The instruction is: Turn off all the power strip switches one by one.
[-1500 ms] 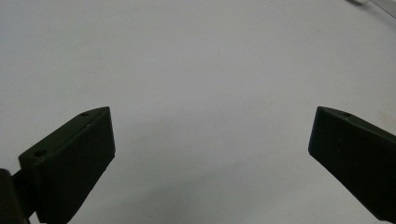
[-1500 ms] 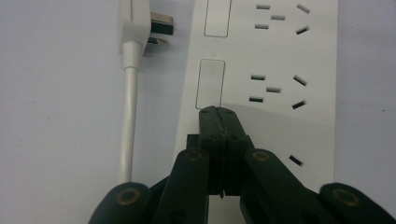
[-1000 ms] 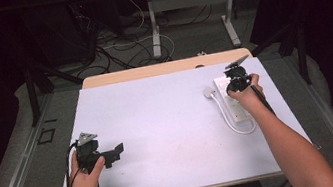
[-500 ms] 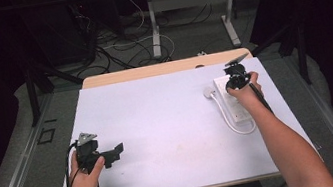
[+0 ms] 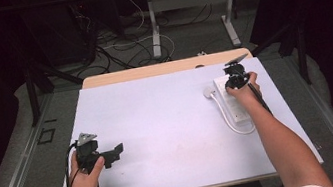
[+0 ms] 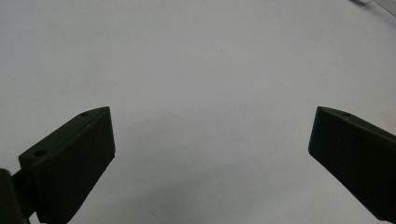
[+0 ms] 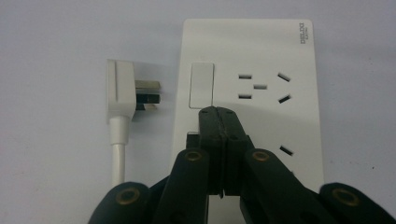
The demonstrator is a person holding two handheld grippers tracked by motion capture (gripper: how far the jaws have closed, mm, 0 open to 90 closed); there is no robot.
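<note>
White power strip [image 5: 232, 99] lies at the table's [image 5: 158, 120] three o'clock in the high view, its cable looping toward five, under the right gripper [image 5: 236, 78]; the left gripper [image 5: 113, 154] rests at eight. In the left gripper view, its jaws stand wide apart over bare tabletop. In the right gripper view, the right gripper's [image 7: 219, 112] jaws are pressed together, empty, tips just below the strip's switch [image 7: 201, 85], the plug [image 7: 122, 93] lying loose at nine o'clock.

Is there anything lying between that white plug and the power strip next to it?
No. In the right gripper view, a narrow strip of bare table separates the plug from the power strip; the plug's prongs point toward the strip without touching.
</note>
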